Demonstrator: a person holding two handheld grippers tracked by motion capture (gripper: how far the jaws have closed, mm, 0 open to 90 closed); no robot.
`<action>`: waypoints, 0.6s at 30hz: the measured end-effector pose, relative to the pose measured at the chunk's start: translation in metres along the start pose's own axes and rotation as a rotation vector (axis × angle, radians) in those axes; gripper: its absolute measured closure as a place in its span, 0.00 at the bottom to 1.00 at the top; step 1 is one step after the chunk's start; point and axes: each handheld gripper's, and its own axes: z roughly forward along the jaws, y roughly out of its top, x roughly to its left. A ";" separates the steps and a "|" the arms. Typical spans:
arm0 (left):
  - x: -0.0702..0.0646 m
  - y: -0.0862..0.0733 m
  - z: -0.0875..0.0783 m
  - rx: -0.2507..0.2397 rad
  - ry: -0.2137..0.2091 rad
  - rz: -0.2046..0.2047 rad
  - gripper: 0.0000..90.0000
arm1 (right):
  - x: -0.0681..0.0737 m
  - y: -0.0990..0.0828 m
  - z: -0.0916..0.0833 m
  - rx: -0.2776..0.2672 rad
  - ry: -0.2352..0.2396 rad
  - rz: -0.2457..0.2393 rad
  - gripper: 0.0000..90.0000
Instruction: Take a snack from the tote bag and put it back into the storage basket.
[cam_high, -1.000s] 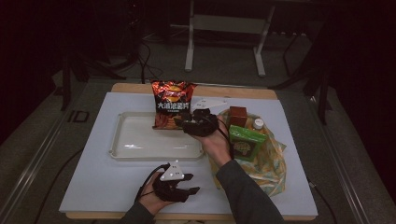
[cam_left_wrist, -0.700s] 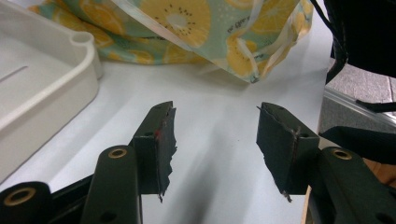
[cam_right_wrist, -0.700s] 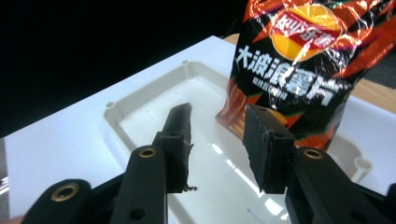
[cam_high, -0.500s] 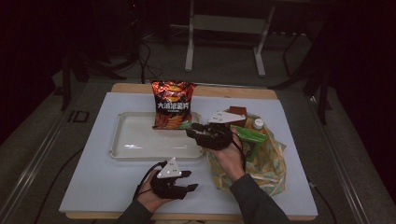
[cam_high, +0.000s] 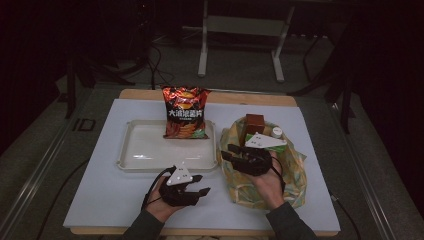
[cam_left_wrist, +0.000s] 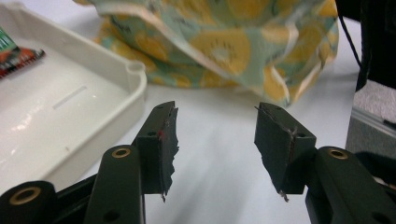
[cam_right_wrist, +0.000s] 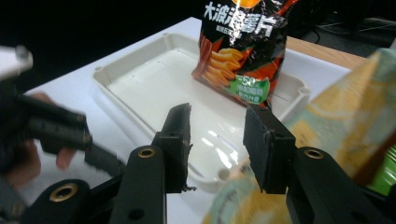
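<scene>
Right gripper (cam_high: 233, 152) sits over the near-left part of the yellow-green fruit-print bag (cam_high: 292, 172), on the right half of the table (cam_high: 100, 200), pointing left toward the white tray (cam_high: 145, 162). Its jaws are part open with nothing between them. In the right gripper view the bag's cloth edge (cam_right_wrist: 345, 121) lies just right of and under the jaws, with the tray rim ahead. So the bag goods lie behind and right of this gripper: brown box (cam_high: 254, 124), white-capped bottle (cam_high: 276, 132) and a green pack (cam_high: 265, 137), toward the far right edge.

Chip bag (cam_high: 185, 112) is already in the tray, leaning on its far rim, long axis running near to far.

Left gripper (cam_high: 199, 185) rests near the front edge, just below the tray's near right corner, jaws part open and empty, having just closed slightly; in its view the bag (cam_left_wrist: 224, 42) is straight ahead.

The right hand is the nearer to the bag's contents, so it likely takes the next pick and must swing back right.
</scene>
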 end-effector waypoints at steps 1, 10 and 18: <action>0.000 0.002 -0.001 -0.007 0.001 0.002 0.54 | 0.000 -0.001 -0.003 0.006 -0.002 -0.002 0.68; 0.003 0.034 -0.002 -0.020 -0.031 0.062 0.56 | -0.006 -0.026 -0.025 0.025 -0.024 -0.007 0.68; 0.019 0.067 0.004 -0.017 -0.055 0.082 0.56 | -0.023 -0.044 -0.048 0.013 -0.056 0.048 0.67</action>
